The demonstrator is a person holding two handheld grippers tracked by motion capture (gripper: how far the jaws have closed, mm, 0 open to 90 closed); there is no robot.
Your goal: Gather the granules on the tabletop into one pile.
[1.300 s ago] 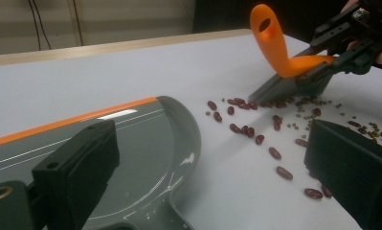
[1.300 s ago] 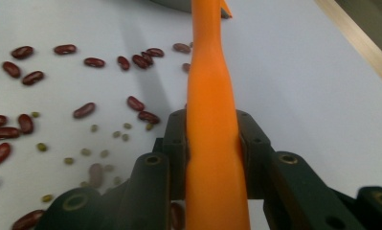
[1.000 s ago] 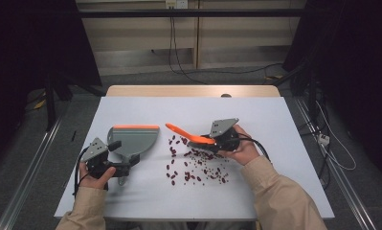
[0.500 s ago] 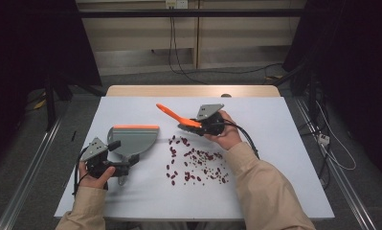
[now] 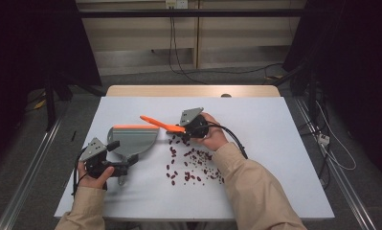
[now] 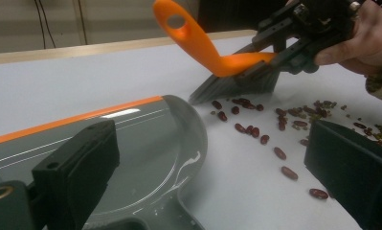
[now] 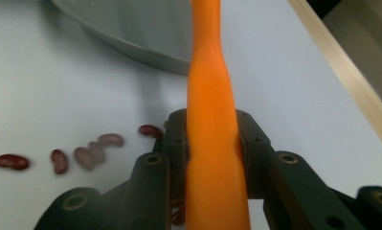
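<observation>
A grey dustpan (image 5: 131, 139) with an orange front edge lies on the white table (image 5: 275, 143), left of centre. My left gripper (image 5: 119, 155) sits at its near end, jaws wide apart astride the pan's handle (image 6: 140, 224), so it is open (image 6: 212, 163). My right gripper (image 5: 183, 129) is shut on the orange handle of a brush (image 5: 162, 123), clamped between both fingers (image 7: 176, 134). The dark bristles (image 6: 236, 86) rest on the table just right of the pan's rim (image 6: 198, 139). Several red beans (image 5: 193, 163) lie scattered right of the pan.
A wooden strip (image 5: 193, 91) runs along the table's far edge. The right gripper's black cable (image 5: 234, 139) trails over the sleeve. Bare table lies far right and along the near edge. Metal rails (image 5: 26, 182) flank the table on the floor.
My right gripper has carried the brush leftward to the dustpan's right rim, first away from me, then a little back. The left gripper and dustpan have stayed put.
</observation>
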